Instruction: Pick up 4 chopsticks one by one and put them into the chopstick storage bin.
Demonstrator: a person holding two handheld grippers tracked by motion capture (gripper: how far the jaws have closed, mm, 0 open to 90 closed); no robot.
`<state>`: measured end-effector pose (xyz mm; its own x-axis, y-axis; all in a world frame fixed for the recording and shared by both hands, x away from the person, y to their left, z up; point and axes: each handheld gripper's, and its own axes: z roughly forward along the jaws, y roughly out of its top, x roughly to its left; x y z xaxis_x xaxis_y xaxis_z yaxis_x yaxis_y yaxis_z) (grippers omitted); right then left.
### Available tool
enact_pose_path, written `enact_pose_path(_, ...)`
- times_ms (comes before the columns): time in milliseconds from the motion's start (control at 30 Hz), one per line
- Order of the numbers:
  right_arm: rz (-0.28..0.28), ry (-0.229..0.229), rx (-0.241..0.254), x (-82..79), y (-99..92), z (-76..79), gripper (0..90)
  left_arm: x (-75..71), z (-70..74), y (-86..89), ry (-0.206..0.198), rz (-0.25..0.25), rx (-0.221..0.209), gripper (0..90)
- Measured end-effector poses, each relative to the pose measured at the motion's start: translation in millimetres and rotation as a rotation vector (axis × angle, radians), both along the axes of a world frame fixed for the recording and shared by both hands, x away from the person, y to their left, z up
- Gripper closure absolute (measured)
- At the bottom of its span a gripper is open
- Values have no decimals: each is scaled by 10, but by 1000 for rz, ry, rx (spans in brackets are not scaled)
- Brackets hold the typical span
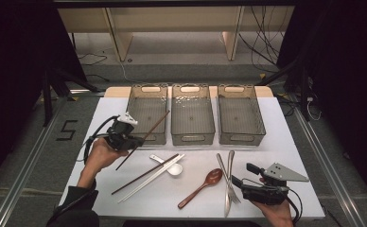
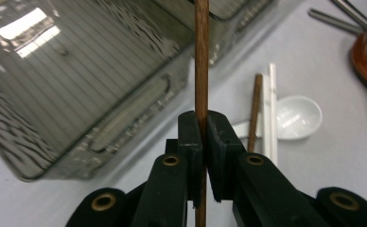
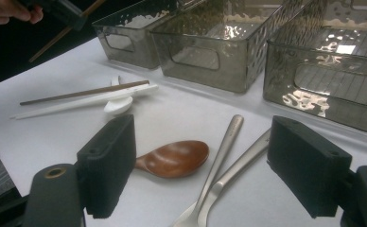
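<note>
Bench [image 1: 285,142] comes first, white-topped, with three clear bins in a row along its far side: left bin [image 1: 146,113], middle bin [image 1: 192,113], right bin [image 1: 240,113]. Next in size are the two grippers. At the near left, the left gripper [image 1: 133,140] is clamped on a brown chopstick [image 1: 144,138]; in the left gripper view that chopstick [image 2: 201,71] runs straight up between the pressed-together pads, clear of the bench, and its far end reaches over the left bin's near right corner in the high view. At the near right, the right gripper [image 1: 240,174] rests low with its jaws wide apart and nothing between them, its pads just above the cutlery. Two forks [image 1: 229,182] lie side by side there, touching. Just left of them lies a wooden spoon [image 1: 203,184], bowl pointing away. Near the middle, a second brown chopstick [image 1: 144,175] and a white chopstick [image 1: 151,178] lie side by side across a white spoon [image 1: 172,166].
</note>
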<state>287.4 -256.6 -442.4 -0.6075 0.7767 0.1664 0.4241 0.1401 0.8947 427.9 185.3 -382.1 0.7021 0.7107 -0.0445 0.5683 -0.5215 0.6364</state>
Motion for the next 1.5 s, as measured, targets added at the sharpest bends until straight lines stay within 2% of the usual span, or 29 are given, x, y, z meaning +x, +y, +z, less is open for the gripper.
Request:
enact_pose_path(267,0,0,1,0,0,0,253,264,178,43,-41,65,-20,849)
enact_pose_path(833,4,3,2,3,3,-5,252,724,398,23,-126,164,-37,849)
enact_pose_path(900,5,3,3,3,2,-5,252,773,402,12,-134,171,-32,849)
enact_pose_path(1133,6,5,5,4,0,-10,253,925,353,-3,-126,184,-42,849)
enact_pose_path(1433,7,7,6,10,2,-15,253,1044,242,-14,-146,203,-39,849)
enact_pose_path(1500,8,8,6,11,2,-17,253,1066,224,-9,-144,214,-50,849)
